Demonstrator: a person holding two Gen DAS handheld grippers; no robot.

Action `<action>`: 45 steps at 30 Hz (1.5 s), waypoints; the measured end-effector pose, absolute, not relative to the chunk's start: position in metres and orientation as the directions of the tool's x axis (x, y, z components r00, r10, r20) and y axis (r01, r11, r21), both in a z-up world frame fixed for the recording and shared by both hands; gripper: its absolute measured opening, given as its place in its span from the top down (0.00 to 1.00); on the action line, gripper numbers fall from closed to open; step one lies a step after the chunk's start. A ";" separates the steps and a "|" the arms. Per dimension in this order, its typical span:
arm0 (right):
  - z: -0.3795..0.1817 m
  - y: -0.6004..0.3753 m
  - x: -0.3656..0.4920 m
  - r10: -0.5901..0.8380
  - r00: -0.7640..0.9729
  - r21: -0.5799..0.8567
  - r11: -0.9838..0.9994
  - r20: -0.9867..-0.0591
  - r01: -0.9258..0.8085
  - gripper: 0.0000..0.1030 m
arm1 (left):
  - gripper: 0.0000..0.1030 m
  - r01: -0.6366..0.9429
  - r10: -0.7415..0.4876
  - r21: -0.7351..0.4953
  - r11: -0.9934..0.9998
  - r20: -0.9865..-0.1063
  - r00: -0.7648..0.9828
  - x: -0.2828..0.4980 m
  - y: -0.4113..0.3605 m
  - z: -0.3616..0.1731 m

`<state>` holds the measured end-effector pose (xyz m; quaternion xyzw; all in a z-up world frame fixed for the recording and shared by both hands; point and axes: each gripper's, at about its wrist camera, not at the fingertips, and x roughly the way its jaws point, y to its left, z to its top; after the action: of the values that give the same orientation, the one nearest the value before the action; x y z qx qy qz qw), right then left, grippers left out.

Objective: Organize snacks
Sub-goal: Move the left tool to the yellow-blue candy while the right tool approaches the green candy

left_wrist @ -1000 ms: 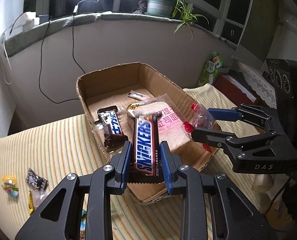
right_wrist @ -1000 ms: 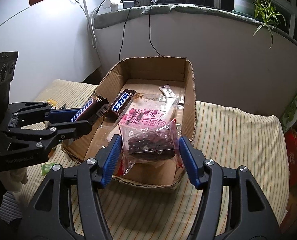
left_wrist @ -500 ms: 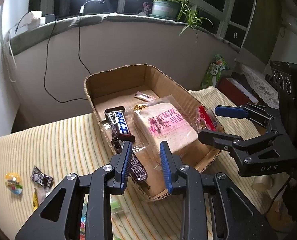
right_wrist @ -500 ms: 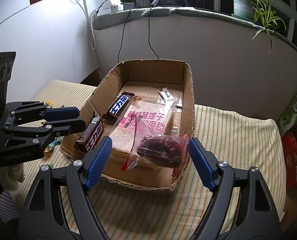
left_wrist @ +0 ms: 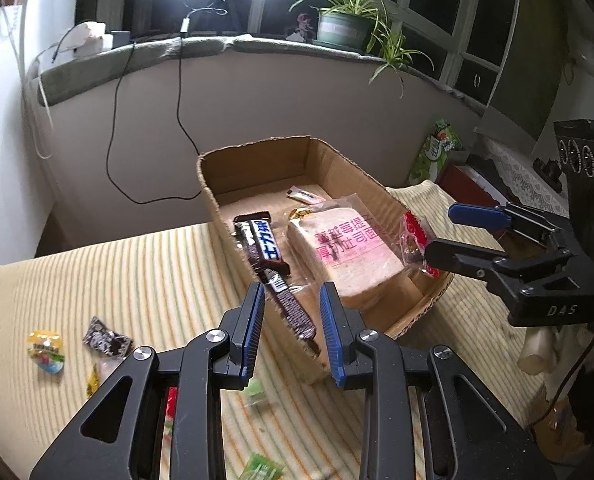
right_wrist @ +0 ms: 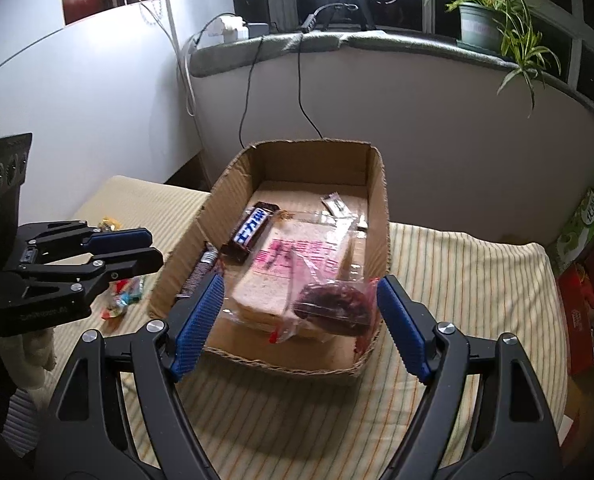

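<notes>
The cardboard box (right_wrist: 379, 200) sits on a striped cloth (right_wrist: 457, 248) below a curved windowsill bearing a potted plant (right_wrist: 481, 20). Inside it lie a bagged bread loaf (right_wrist: 297, 264), two chocolate bars (left_wrist: 263, 240), one leaning on the near wall, and a clear bag of dark fruit (right_wrist: 333, 304). Loose sweets (left_wrist: 47, 350) remain on the cloth. My left gripper (left_wrist: 293, 328) stands narrow and empty; my right gripper (right_wrist: 301, 320), jaws just opened wide, holds nothing
</notes>
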<state>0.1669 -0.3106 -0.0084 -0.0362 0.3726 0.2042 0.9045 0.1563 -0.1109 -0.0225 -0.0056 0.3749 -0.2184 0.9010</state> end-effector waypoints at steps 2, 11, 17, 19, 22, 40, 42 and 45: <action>-0.006 -0.305 0.163 0.353 0.638 0.087 0.908 -0.685 -0.409 0.21 | 0.74 0.381 -0.392 -0.173 0.908 -0.671 0.630 0.153 -0.104 -0.021; 0.000 -0.269 0.133 0.432 0.601 0.101 0.858 -0.673 -0.504 0.21 | 0.68 0.301 -0.341 -0.179 0.937 -0.665 0.665 0.139 -0.056 -0.020; -0.009 -0.238 0.110 0.481 0.539 0.107 0.806 -0.691 -0.582 0.21 | 0.68 0.231 -0.298 -0.190 0.954 -0.670 0.680 0.128 -0.017 -0.025; -0.016 -0.226 0.103 0.491 0.515 0.105 0.788 -0.703 -0.607 0.21 | 0.68 0.210 -0.287 -0.196 0.958 -0.671 0.683 0.126 -0.006 -0.028; -0.028 -0.210 0.095 0.497 0.478 0.102 0.763 -0.724 -0.638 0.21 | 0.68 0.182 -0.270 -0.200 0.963 -0.676 0.686 0.121 0.009 -0.032; -0.081 -0.151 0.080 0.460 0.370 0.066 0.694 -0.807 -0.717 0.21 | 0.50 0.042 -0.126 -0.131 0.990 -0.739 0.662 0.147 0.065 -0.075; -0.084 -0.149 0.082 0.459 0.365 0.071 0.695 -0.810 -0.716 0.21 | 0.50 0.040 -0.119 -0.123 0.992 -0.746 0.655 0.155 0.065 -0.081; -0.088 -0.146 0.085 0.454 0.361 0.071 0.696 -0.815 -0.714 0.21 | 0.50 0.039 -0.103 -0.103 0.994 -0.750 0.653 0.163 0.063 -0.087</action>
<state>0.0849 -0.1461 -0.0879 -0.1494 0.4358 0.3599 0.8114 0.1626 0.0634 -0.0867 -0.0391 0.4146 -0.0391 0.9083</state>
